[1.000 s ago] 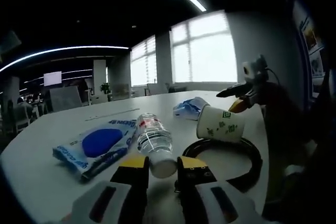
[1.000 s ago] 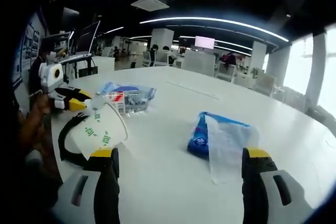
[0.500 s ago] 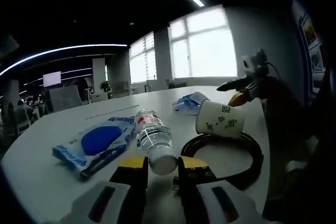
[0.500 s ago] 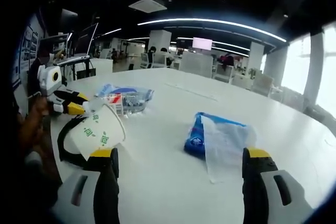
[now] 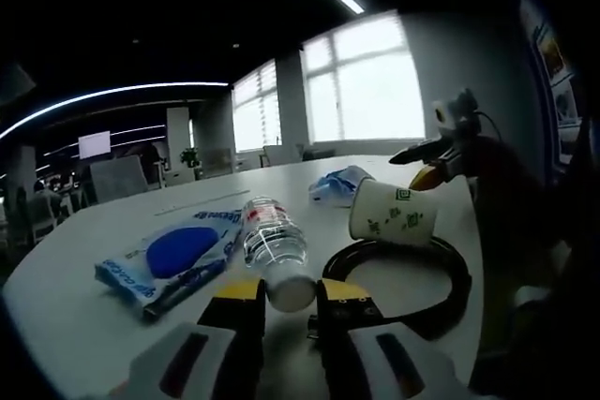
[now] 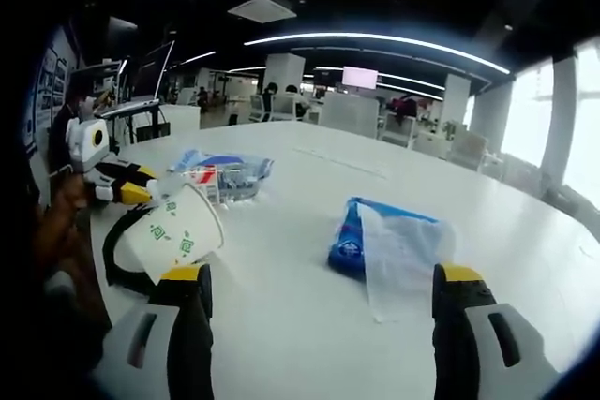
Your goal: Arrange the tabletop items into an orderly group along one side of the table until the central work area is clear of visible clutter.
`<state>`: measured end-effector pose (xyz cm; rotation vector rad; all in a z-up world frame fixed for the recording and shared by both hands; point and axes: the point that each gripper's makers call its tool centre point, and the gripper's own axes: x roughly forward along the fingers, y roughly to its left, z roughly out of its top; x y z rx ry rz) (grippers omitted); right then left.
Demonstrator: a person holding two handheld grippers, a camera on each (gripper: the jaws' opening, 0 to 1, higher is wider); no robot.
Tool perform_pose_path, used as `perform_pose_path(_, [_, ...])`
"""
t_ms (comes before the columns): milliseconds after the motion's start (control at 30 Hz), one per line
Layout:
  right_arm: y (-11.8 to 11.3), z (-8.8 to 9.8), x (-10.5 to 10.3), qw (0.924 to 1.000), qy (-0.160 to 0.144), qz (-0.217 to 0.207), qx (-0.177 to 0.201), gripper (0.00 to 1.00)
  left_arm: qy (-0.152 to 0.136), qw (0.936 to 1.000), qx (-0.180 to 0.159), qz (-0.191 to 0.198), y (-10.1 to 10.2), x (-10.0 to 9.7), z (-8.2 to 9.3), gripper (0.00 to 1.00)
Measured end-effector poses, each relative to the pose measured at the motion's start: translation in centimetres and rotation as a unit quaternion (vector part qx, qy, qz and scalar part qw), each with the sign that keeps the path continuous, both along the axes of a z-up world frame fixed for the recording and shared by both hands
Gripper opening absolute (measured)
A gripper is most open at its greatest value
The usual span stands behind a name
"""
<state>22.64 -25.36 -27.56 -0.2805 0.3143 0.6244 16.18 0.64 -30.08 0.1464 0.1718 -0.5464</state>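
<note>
Clearly the sorting has barely begun: everything lies loose across the white desk (image 6: 309,325). The left gripper (image 5: 284,295), jaws nearly closed but empty, sits just short of the cap end of a toppled water bottle (image 5: 275,250), with a blue wipes pack (image 5: 173,259) to its left and a black cable loop (image 5: 412,274) to its right. The right gripper (image 6: 319,289) hangs wide open between a tipped paper cup (image 6: 176,231) and a blue tissue pack (image 6: 389,250). Next, I'd judge, the left jaws must widen to take the bottle.
</note>
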Motion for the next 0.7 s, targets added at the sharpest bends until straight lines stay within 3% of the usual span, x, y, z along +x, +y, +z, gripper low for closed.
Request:
perform_pose_path(267, [-0.1, -0.4, 0.2, 1.0, 0.005, 0.0, 0.0, 0.95, -0.02, 0.9998, -0.009, 0.005, 0.0, -0.4, 0.5, 0.18])
perform_pose_path(700, [-0.3, -0.6, 0.1, 1.0, 0.006, -0.001, 0.001, 0.94, -0.06, 0.9978, -0.026, 0.009, 0.1, -0.7, 3.3, 0.17])
